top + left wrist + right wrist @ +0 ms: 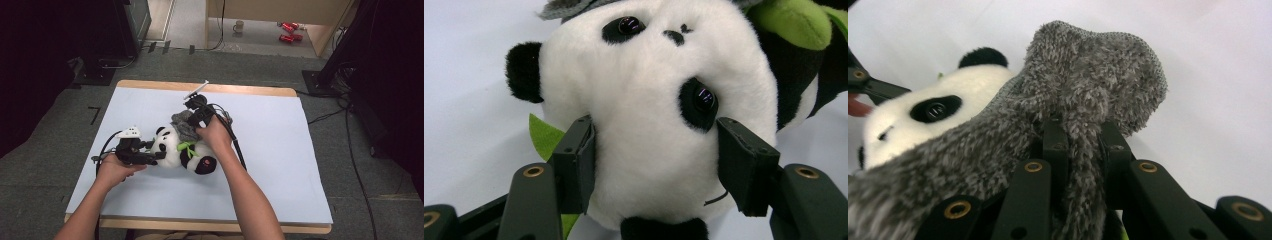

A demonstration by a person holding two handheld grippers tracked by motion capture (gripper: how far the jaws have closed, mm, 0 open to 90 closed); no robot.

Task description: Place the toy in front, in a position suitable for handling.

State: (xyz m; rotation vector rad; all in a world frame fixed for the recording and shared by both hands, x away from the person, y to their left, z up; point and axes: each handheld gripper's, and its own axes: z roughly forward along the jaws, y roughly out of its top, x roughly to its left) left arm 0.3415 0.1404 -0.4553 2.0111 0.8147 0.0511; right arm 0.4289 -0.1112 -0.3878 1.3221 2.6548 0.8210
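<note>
Jaws-wise, left gripper [656, 165] clamps the panda [182, 150] lying mid-table [280, 150], right gripper [1083, 150] pinches its grey hat [1088, 80], and that thin bunch of knit could probably slip out if tugged.

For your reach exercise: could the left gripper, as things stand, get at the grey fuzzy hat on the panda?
Probably not: the left gripper is clamped on the panda's head, and the right gripper already pinches the grey hat.

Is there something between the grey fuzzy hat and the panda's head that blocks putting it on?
Nothing visible blocks it. The grey fuzzy hat, pinched by the right gripper, already lies against the panda's head. The left gripper clamps the head from both sides, below where the hat sits.
</note>
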